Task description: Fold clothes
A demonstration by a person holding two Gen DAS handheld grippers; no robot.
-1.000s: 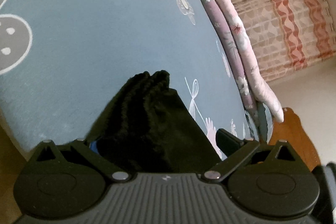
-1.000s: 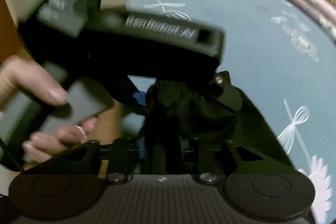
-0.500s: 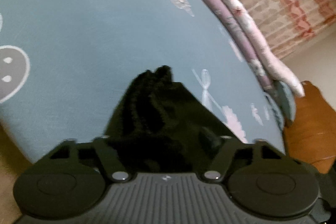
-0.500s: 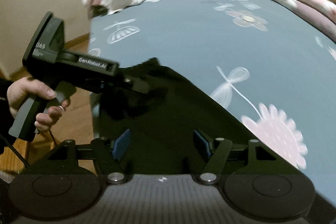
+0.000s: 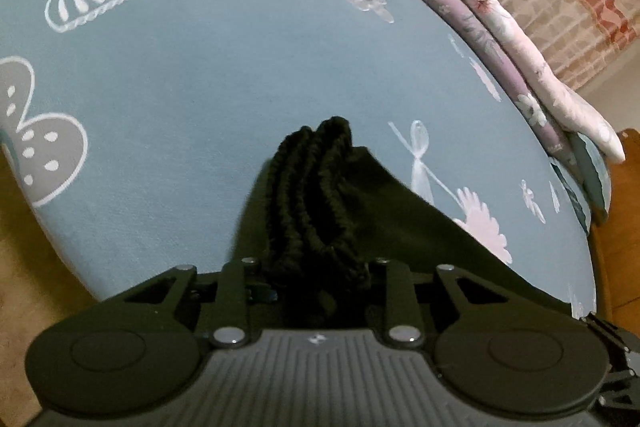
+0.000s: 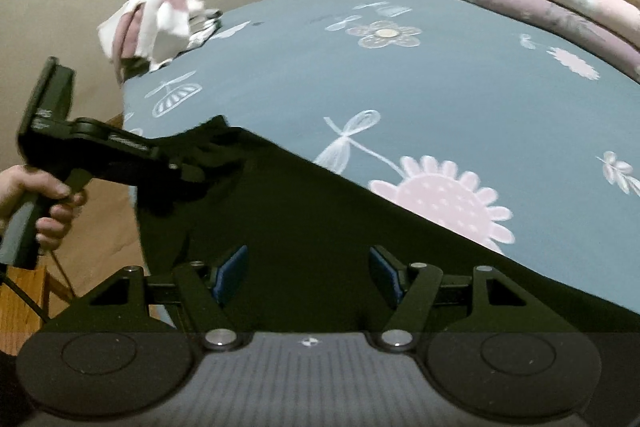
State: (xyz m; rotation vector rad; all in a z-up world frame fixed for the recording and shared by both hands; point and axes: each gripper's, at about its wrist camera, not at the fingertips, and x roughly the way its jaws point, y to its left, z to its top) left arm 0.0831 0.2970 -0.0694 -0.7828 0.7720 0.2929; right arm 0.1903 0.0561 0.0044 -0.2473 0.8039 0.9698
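- Black garment [image 6: 320, 227]: one piece, lying at the near edge of the blue patterned bed sheet [image 6: 400, 87]; its far border runs as a straight diagonal from the left gripper down to the lower right of the right wrist view
- Left gripper [image 5: 316, 267]: jaws have just been closing, now narrow, and the gathered ribbed band of the garment [image 5: 316, 195] is bunched between them; the pads are hidden by the cloth, so contact is read from the pinched folds only
- In the right wrist view the left gripper [image 6: 208, 171] sits at the garment's far left corner, which is drawn up to it
- Right gripper [image 6: 308, 275]: jaws have just been opening and stand wide; blue pads [image 6: 230, 273] show on both sides, clear of the cloth; the garment lies flat beneath and ahead of them, nothing pinched
- Left hand [image 6: 44, 203]: wrapped round the pistol-style handle, fingers curled over the trigger, gripper body angled down towards the bed corner
- Right hand: not in view
- Both grippers point down at the sheet at a slant
- Count: one black garment, two grippers, one visible hand
- One pile of white and pink clothes [image 6: 152, 23] at the far left corner of the bed, well apart from the garment
- Two rolled floral quilts [image 5: 500, 27], pink over purple, stacked along the far side of the bed
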